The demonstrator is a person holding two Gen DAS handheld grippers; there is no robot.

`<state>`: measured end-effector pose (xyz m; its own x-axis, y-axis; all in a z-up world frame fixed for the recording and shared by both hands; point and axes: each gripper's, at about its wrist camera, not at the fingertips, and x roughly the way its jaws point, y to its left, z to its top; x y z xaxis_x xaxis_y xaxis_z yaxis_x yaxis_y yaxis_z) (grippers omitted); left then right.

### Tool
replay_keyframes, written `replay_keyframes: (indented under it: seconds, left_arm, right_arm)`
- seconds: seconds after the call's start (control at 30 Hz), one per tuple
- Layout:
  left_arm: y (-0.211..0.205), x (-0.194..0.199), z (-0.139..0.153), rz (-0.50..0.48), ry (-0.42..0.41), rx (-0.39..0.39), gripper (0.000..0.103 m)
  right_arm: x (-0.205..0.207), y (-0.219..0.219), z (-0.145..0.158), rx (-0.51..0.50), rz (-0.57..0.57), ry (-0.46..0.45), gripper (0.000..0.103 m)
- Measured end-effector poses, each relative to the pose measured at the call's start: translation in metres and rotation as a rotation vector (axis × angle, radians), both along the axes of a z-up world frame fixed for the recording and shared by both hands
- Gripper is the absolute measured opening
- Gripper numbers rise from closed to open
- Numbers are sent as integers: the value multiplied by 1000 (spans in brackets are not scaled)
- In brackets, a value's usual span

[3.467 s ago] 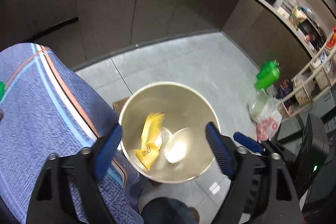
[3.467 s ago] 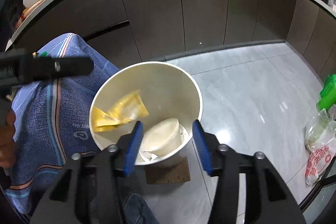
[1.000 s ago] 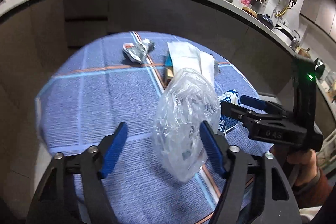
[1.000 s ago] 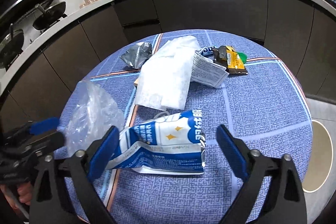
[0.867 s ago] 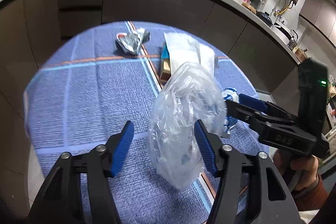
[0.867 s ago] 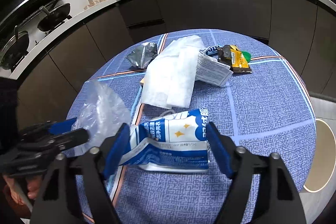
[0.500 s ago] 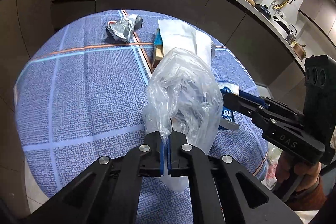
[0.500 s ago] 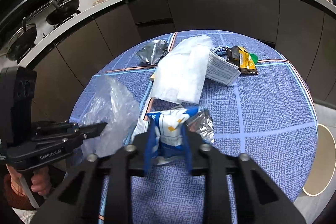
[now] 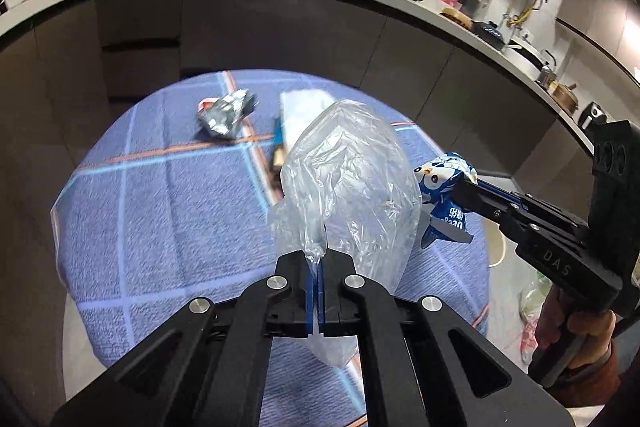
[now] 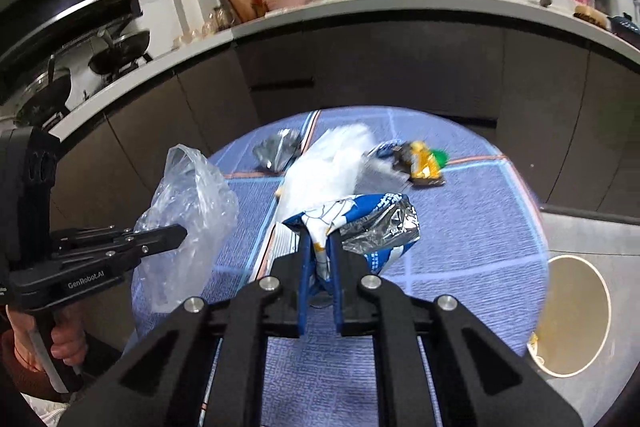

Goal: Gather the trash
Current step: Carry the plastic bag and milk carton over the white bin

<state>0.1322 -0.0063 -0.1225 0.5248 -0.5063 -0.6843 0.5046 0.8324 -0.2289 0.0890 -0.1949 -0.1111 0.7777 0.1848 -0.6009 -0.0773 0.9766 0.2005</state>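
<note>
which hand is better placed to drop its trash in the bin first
Right, probably. The right gripper, closing on the blue wrapper, has the bin in view just off the table's right edge. The left gripper, shut on the clear bag, sits on the far side.

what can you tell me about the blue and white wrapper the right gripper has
The blue and white wrapper is a crumpled, opened snack packet with printed characters, a cartoon figure and a shiny silver foil lining showing at its torn mouth. It looks like thin foil-backed plastic film. The right gripper pinches it near its middle, jaws closing on it, and it hangs lifted above the blue tablecloth, touching nothing else visible. In the left wrist view it sits right beside the clear plastic bag.
</note>
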Motion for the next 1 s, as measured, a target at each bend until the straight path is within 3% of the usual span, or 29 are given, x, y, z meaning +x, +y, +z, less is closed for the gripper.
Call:
replay_keyframes:
  seconds: [0.27,0.57,0.83,1.0]
  left_arm:
    - [-52,-3,23,-110,-44,-22,1]
    - [-122,-13,40,-245,-65,-45,1]
    - [-185,-20,45,-373,-61,-67,1]
    - [-235,-22,36,-452,-13,-71,1]
  right_arm:
    - [-33,-46,26,-16,-116,-74,11]
    - [-69,-100,33,-39,-255,-102,11]
    - [-102,-153,23,-58,-394,-87,11]
    - [-117,-187,-4,-39,-480,-40,11]
